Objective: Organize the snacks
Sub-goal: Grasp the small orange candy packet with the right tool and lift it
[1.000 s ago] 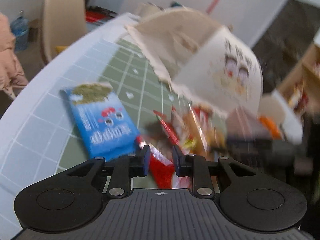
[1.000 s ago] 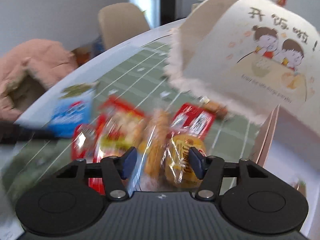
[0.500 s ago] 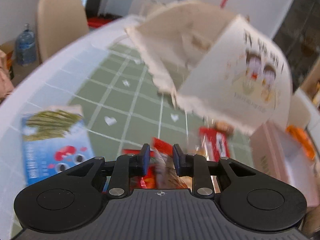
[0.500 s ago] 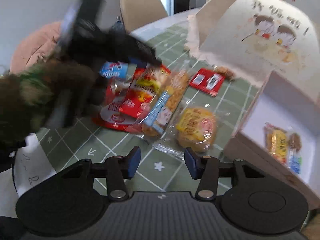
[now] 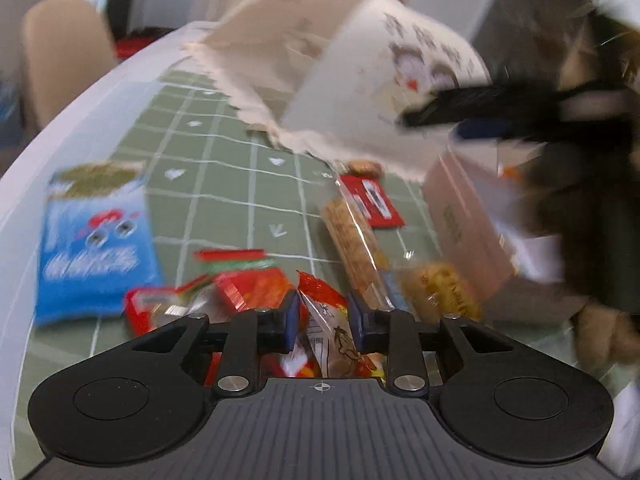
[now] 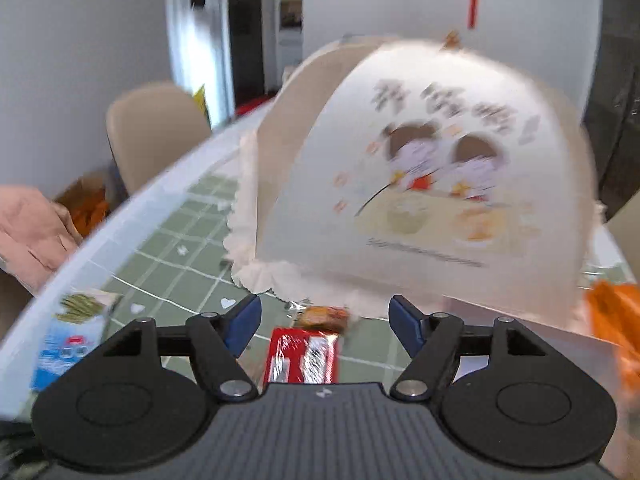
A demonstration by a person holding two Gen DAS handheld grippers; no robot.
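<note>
on my left gripper (image 5: 322, 316) the jaws sit narrowly apart with a red and clear snack packet (image 5: 328, 320) standing up between them; the blur keeps me from telling whether they pinch it. it hangs low over the snack pile on the green checked cloth (image 5: 224, 184). a blue bag (image 5: 94, 240) lies to the left, red packets (image 5: 224, 292) just ahead, a long cracker pack (image 5: 354, 244) and a round yellow snack (image 5: 444, 288) to the right, beside the pink box (image 5: 460, 232). my right gripper (image 6: 325, 320) is spread wide and holds nothing. it hovers above a red wrapper (image 6: 304, 356), with a small orange snack (image 6: 322, 316) just past that, under the edge of the white food cover (image 6: 420, 184).
</note>
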